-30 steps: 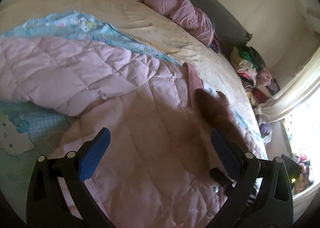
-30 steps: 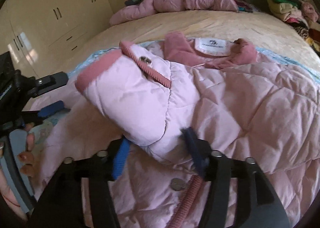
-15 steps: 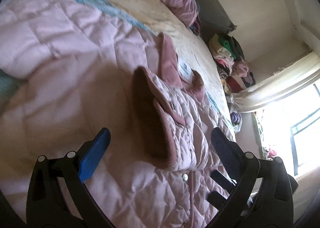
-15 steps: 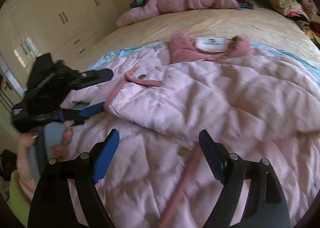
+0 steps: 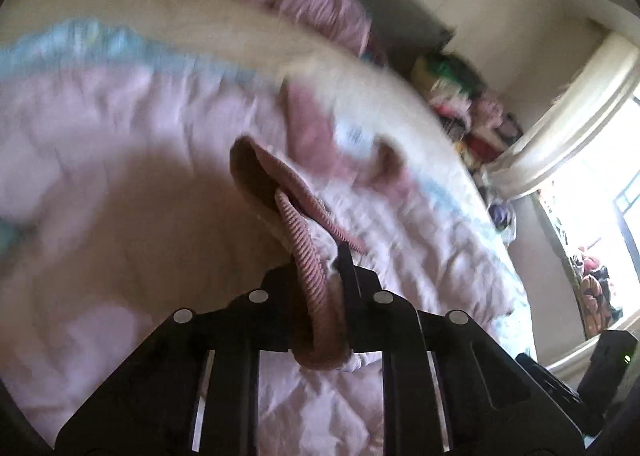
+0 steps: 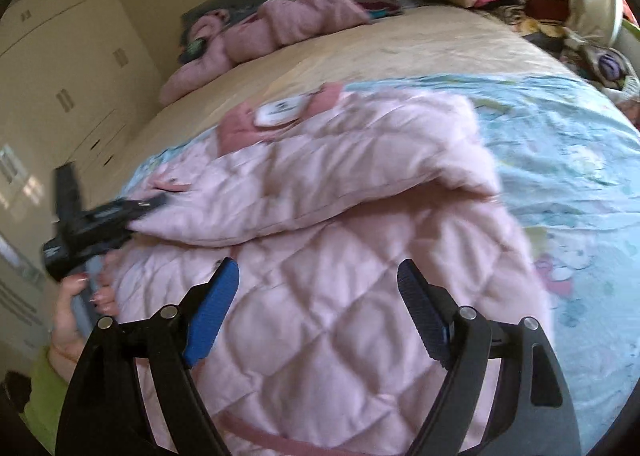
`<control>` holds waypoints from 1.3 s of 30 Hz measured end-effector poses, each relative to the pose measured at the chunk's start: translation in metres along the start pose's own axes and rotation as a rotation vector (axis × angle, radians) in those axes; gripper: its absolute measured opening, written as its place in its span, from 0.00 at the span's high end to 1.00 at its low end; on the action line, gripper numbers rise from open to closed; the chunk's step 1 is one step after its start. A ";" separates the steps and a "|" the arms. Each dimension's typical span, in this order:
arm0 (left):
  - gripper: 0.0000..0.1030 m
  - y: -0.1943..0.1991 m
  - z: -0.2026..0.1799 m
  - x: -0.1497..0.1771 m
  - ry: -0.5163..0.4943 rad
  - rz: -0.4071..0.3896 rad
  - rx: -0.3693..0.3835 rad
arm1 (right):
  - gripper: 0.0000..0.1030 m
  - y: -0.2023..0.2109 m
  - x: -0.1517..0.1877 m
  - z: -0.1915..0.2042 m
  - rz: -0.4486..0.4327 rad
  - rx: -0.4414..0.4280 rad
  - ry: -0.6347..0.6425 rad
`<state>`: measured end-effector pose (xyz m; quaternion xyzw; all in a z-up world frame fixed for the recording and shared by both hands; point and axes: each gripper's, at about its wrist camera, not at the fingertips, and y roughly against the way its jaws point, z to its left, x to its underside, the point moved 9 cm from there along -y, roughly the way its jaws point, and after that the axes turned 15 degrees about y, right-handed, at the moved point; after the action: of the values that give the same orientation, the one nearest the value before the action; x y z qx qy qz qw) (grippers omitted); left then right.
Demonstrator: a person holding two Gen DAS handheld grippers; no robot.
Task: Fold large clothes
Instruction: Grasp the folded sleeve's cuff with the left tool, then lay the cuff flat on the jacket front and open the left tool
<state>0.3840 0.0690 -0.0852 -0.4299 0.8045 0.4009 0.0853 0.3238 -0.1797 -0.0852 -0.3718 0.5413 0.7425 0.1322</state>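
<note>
The pink quilted jacket lies spread on the bed, over a light blue printed sheet, its collar and white label toward the headboard. One sleeve is folded across the jacket's body. The left tool is clamped on the ribbed cuff of that sleeve, its jaws having just closed around it; in the right wrist view this tool sits at the jacket's left edge, gripped by a hand in a green sleeve. The right tool hovers above the jacket's lower part with jaws spread wide and nothing between them.
</note>
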 end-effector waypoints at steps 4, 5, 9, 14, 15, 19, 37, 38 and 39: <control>0.91 0.039 -0.009 -0.031 -0.074 -0.117 -0.004 | 0.22 0.006 -0.012 -0.016 -0.032 0.089 0.007; 0.91 0.043 -0.005 -0.038 -0.076 -0.136 -0.015 | 0.22 0.005 -0.015 -0.017 -0.038 0.107 0.012; 0.91 0.035 0.018 -0.042 -0.088 -0.130 -0.078 | 0.22 -0.011 -0.025 -0.027 -0.023 0.169 0.014; 0.91 0.020 0.030 -0.037 -0.144 -0.124 -0.166 | 0.22 -0.036 -0.049 -0.038 -0.018 0.181 0.014; 0.91 0.019 0.032 -0.036 -0.150 -0.121 -0.175 | 0.22 -0.043 -0.054 -0.039 -0.013 0.184 0.019; 0.91 0.015 0.038 -0.033 -0.157 -0.114 -0.195 | 0.22 -0.064 -0.072 -0.042 -0.002 0.175 0.033; 0.78 -0.022 0.082 -0.014 -0.136 0.014 -0.324 | 0.21 -0.150 -0.049 -0.094 0.166 0.179 -0.093; 0.78 -0.022 0.084 -0.013 -0.133 0.017 -0.323 | 0.21 -0.151 -0.048 -0.094 0.167 0.181 -0.092; 0.77 -0.023 0.085 -0.013 -0.132 0.021 -0.324 | 0.21 -0.152 -0.048 -0.094 0.168 0.186 -0.090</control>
<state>0.3916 0.1309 -0.1487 -0.4025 0.7262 0.5538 0.0634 0.4862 -0.1974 -0.1724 -0.2777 0.6305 0.7135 0.1275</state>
